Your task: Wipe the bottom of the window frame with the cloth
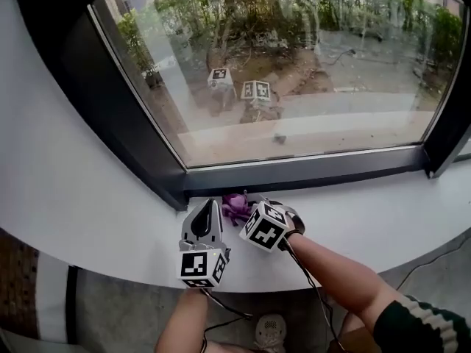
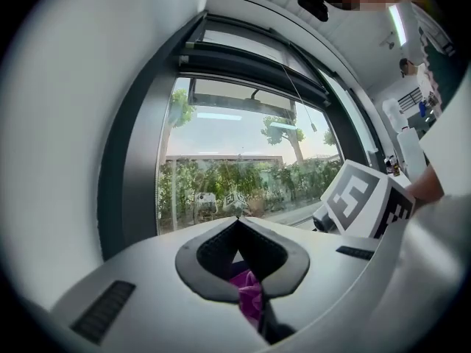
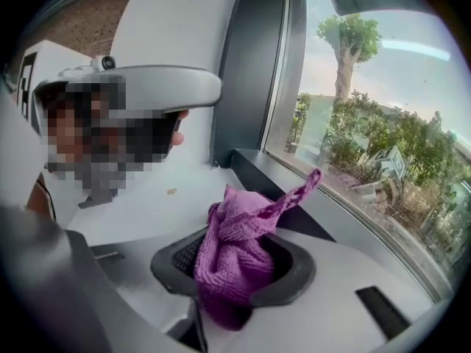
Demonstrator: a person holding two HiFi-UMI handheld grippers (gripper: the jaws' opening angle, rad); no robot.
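cloth: a purple knitted cloth (image 1: 234,206) of soft, nubbly weave, bunched into a crumpled wad with one thin twisted tail sticking up in the right gripper view (image 3: 235,256)
where it is: on the smooth white window sill (image 1: 73,197), just beside the bottom rail of the dark window frame (image 1: 309,173), between the two tools
right tool (image 1: 246,206): clamped on the cloth; in its own view (image 3: 235,271) the dark ribbed pads close around the bunched wad, which bulges over them
left tool (image 1: 210,206): grey moulded shells with dark pads; in its own view (image 2: 237,223) the tips meet, and a fold of the cloth (image 2: 250,293) sits pinched in the slit lower down
marker cubes: a white cube with black square markers on each tool, the left (image 1: 200,265) nearer the sill's edge, the right (image 1: 265,226) tilted
sill: matt, rounded, curving along the frame
frame: flat, dark, matt, with a thin pale strip under the glass pane (image 1: 294,65)
glass: clear, showing shrubs and paving outside, with both cubes reflected in it
arms: bare forearms, the right one in a dark green sleeve with pale stripes (image 1: 419,322)
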